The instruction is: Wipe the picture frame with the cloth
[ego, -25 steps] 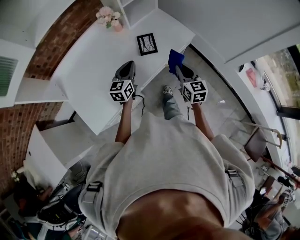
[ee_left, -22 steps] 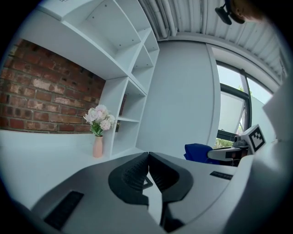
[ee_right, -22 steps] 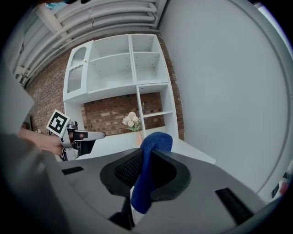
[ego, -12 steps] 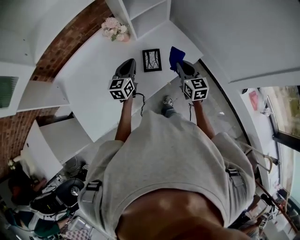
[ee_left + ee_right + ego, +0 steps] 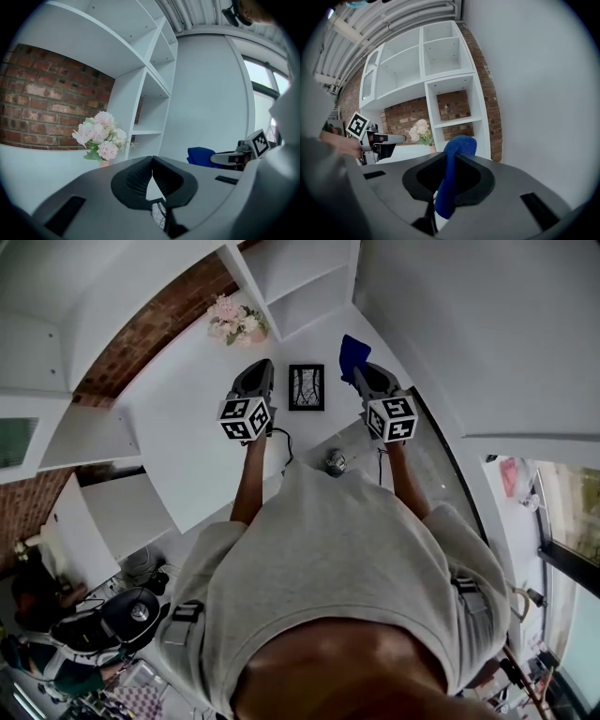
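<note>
Head view: I am bringing both grippers in over the white tabletop [image 5: 178,437]. The small black-edged picture frame [image 5: 307,387], which a second ago was sitting farther ahead, is now lying on the table between them. The right gripper [image 5: 360,371] is carrying the blue cloth [image 5: 351,352] just beside the frame's right edge, apparently not touching it. The left gripper [image 5: 257,369] is hovering at the frame's left, near a bunch of pale pink flowers [image 5: 236,322].

Left gripper view: the jaws are pressing together on nothing, with a sliver of the frame showing beneath them.

Right gripper view: the jaws are clamping the cloth, which is standing up between them.

I am judging the approach nearly finished and the wiping not yet begun.
</note>
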`<action>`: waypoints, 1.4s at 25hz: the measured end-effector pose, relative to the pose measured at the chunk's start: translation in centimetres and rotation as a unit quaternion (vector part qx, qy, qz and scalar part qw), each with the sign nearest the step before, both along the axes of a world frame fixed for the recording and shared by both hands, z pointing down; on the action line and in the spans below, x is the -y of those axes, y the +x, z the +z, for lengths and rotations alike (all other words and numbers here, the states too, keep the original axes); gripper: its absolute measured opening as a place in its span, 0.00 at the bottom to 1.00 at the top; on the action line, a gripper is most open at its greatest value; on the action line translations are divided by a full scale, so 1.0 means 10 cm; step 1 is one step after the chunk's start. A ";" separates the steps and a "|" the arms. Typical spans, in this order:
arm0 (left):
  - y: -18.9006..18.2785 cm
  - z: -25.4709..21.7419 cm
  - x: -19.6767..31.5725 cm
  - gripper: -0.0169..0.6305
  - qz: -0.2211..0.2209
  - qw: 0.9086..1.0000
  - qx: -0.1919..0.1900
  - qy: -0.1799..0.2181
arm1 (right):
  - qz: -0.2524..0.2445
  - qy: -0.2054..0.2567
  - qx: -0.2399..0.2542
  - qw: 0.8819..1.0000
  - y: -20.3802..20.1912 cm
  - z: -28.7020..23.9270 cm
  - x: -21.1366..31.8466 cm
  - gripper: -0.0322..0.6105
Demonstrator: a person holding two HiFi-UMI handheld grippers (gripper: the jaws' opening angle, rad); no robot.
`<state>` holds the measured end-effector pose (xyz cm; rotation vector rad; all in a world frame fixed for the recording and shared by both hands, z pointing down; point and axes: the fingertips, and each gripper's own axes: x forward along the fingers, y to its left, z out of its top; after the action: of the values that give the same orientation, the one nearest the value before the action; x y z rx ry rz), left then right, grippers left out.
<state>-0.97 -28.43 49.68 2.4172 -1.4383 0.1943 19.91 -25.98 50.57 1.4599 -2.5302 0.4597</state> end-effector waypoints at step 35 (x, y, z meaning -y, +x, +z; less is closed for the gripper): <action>-0.29 0.72 0.10 0.05 0.026 0.997 -0.012 -0.077 | -0.047 -0.075 -0.125 0.988 -0.39 0.94 0.10 0.15</action>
<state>-3.89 -29.46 56.84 2.3257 -1.3004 0.2771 16.06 -26.95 60.01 1.2532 -2.3025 0.4121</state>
